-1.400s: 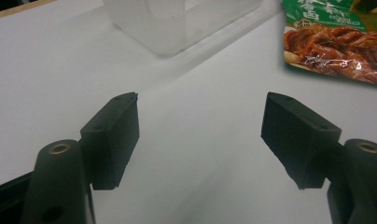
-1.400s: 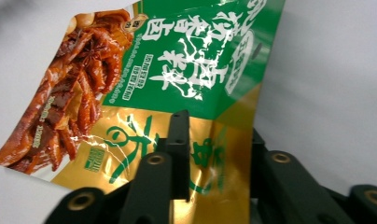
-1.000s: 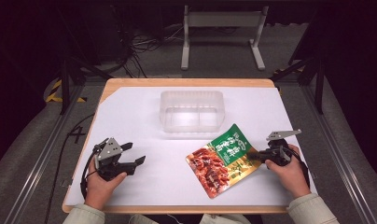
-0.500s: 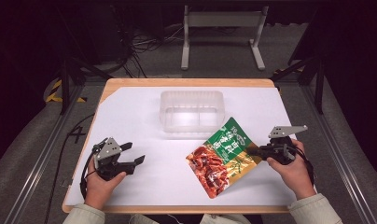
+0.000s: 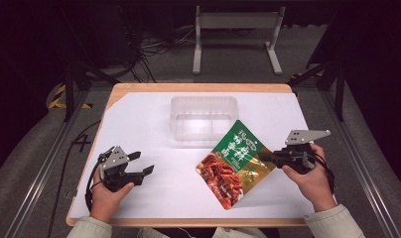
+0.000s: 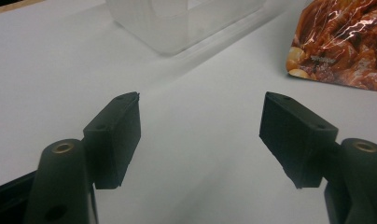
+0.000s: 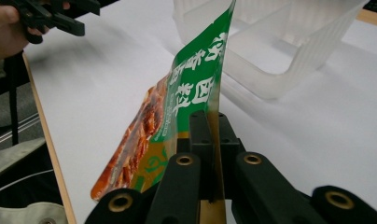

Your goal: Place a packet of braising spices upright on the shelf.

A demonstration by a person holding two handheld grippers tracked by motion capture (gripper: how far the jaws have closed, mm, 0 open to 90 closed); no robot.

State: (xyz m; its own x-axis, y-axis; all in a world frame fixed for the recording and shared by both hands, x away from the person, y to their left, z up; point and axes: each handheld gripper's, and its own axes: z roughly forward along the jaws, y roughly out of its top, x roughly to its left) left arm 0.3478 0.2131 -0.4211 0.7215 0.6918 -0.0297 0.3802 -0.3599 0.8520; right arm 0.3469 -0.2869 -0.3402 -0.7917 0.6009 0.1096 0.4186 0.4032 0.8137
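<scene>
A green and red food pouch [image 5: 233, 161] is tilted up off the white table, its far corner raised toward the clear plastic tray [image 5: 203, 117]. My right gripper [image 5: 266, 156] is shut on the pouch's right edge; in the right gripper view the jaws pinch the pouch [image 7: 186, 98] edge-on, with the tray [image 7: 280, 51] just behind it. My left gripper [image 5: 143, 166] rests at the front left of the table, open with nothing between its fingers [image 6: 116, 135]. In the left gripper view the pouch [image 6: 340, 42] lies ahead at the right and the tray [image 6: 177, 23] farther off.
The table [image 5: 139, 124] is covered in white, with a wooden rim [image 5: 198, 88] showing at the back. Metal rails [image 5: 44, 163] run along both sides, and a stand [image 5: 235, 29] and cables lie on the floor beyond.
The right gripper has lifted and shifted the pouch slightly toward the tray, raising its far corner. The left gripper has stayed in place.
</scene>
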